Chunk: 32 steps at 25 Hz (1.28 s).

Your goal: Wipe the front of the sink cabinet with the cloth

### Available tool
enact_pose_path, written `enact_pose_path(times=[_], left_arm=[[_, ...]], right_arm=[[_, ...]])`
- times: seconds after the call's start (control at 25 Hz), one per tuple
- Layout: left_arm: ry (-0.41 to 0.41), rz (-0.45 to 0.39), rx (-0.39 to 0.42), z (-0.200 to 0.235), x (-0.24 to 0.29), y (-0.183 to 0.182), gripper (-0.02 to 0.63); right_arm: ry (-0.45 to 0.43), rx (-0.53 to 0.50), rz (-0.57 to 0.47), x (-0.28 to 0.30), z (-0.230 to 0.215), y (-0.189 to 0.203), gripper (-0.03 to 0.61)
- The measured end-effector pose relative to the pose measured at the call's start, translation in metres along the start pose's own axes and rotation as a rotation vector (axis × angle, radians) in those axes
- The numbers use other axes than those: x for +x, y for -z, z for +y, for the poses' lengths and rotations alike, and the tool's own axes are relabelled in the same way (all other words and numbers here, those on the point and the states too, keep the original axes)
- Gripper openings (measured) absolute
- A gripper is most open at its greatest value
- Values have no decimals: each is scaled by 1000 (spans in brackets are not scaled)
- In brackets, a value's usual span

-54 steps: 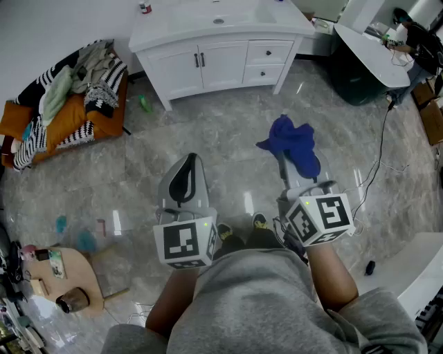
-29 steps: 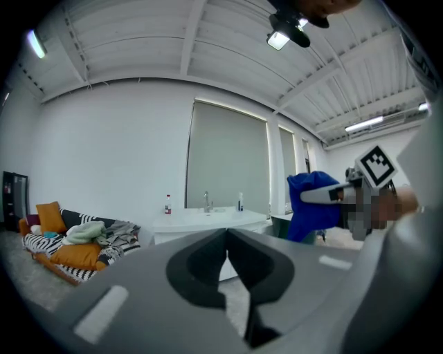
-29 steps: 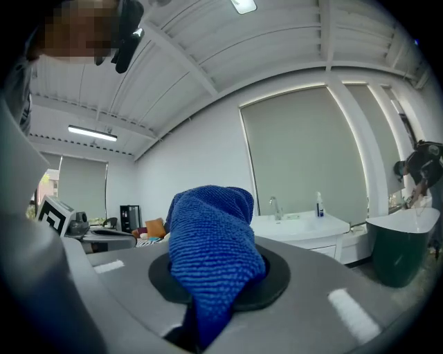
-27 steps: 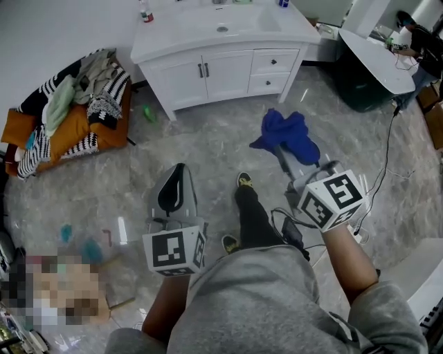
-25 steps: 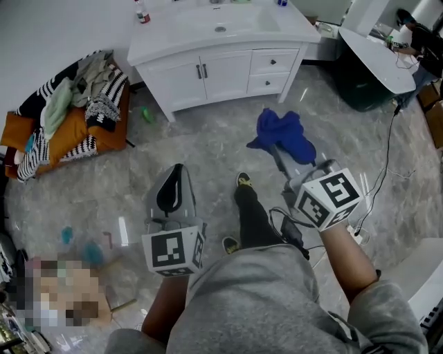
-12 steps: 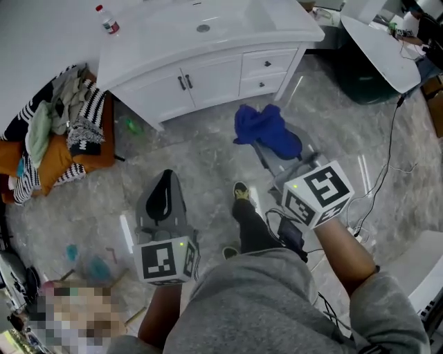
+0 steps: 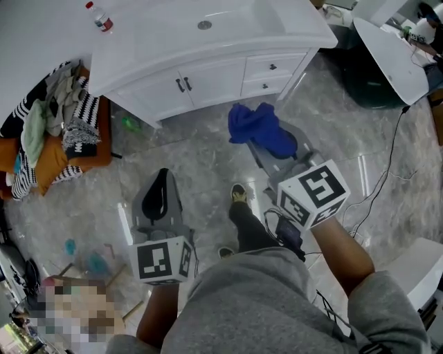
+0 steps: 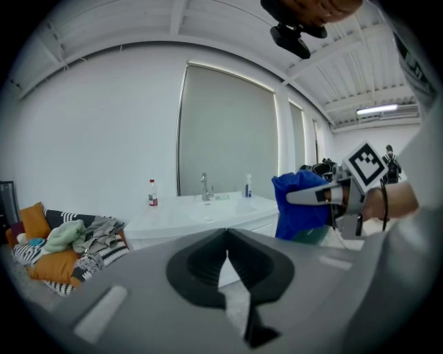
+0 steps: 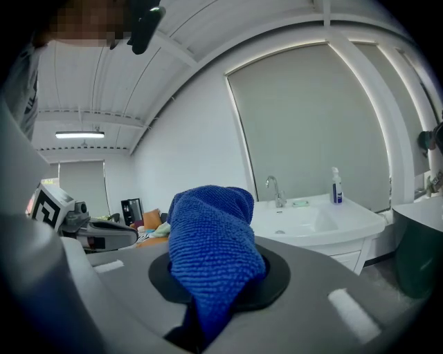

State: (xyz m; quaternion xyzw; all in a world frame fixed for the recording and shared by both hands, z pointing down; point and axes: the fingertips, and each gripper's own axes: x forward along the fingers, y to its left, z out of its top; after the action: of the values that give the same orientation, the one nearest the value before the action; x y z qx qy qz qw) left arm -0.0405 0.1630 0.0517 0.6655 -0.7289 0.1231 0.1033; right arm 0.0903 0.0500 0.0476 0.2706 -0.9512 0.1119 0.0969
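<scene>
The white sink cabinet (image 7: 208, 72) stands at the top of the head view, its doors and drawers facing me; it also shows as the sink cabinet (image 8: 201, 221) and the sink cabinet (image 9: 318, 231). My right gripper (image 7: 266, 148) is shut on a blue cloth (image 7: 257, 128) that bunches out of its jaws, well short of the cabinet front. The blue cloth (image 9: 211, 249) fills the jaws in the right gripper view. My left gripper (image 7: 158, 197) is shut and holds nothing, low at the left above the floor.
A pile of clothes and striped cushions (image 7: 55, 131) lies left of the cabinet. A bottle (image 7: 99, 16) stands on the countertop. A green object (image 7: 130, 124) lies on the floor by the cabinet's left leg. A white curved table (image 7: 391, 48) and a cable (image 7: 387, 166) are at the right.
The person has stepped towards the cabinet, which now fills more of the head view. Both grippers moved forward with them, the right still carrying the cloth.
</scene>
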Motion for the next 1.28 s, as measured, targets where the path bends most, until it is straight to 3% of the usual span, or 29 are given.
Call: enact_pose_path(times=[0.68, 1.28], left_arm=[[-21, 28, 5, 1, 83, -25, 11], [-46, 3, 12, 12, 106, -43, 11]], right_arm=[[-61, 14, 23, 56, -54, -10, 72], [-86, 8, 10, 81, -66, -22, 72]])
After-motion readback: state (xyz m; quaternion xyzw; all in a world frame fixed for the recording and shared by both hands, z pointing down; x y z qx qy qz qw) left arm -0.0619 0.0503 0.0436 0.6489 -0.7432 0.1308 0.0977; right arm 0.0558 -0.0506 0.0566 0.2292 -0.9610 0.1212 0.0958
